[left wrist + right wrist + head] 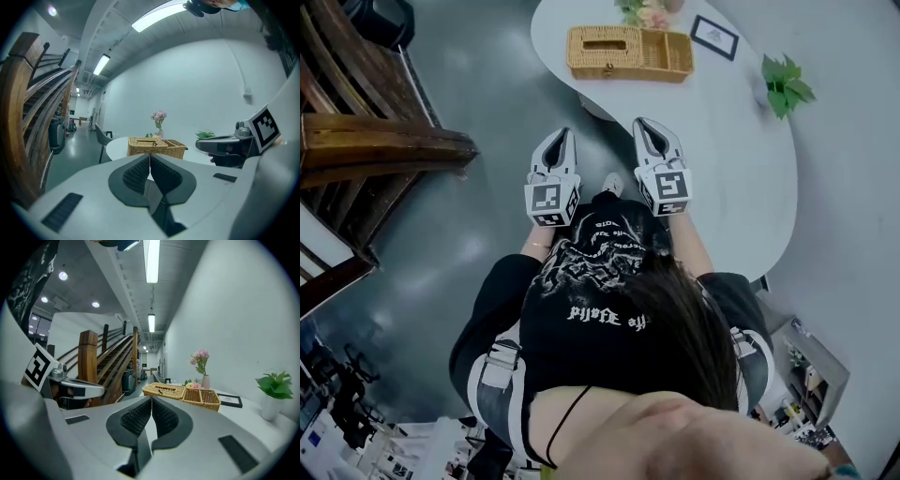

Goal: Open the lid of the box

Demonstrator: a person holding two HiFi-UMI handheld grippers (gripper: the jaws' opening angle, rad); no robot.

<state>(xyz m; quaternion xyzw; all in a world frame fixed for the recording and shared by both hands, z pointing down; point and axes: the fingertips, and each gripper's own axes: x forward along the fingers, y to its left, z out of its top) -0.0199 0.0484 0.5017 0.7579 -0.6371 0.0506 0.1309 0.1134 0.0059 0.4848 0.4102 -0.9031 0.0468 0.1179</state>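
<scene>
Wicker box (605, 54) sits ahead on table (731, 169), well apart, long axis crosswise. Right gripper (643, 126) looks nearer than left gripper (563, 135). Both pinched closed, empty.

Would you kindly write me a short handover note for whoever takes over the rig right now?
The left claw is shut and empty, in the air, touching nothing.
The right claw is the same, alongside it.
The rectangular woven wicker box sits on the curved white table, ahead of both claws. Its slotted woven lid lies flat, closed.
Done: nothing yet.
Left: reach the box and lift the lid.
</scene>
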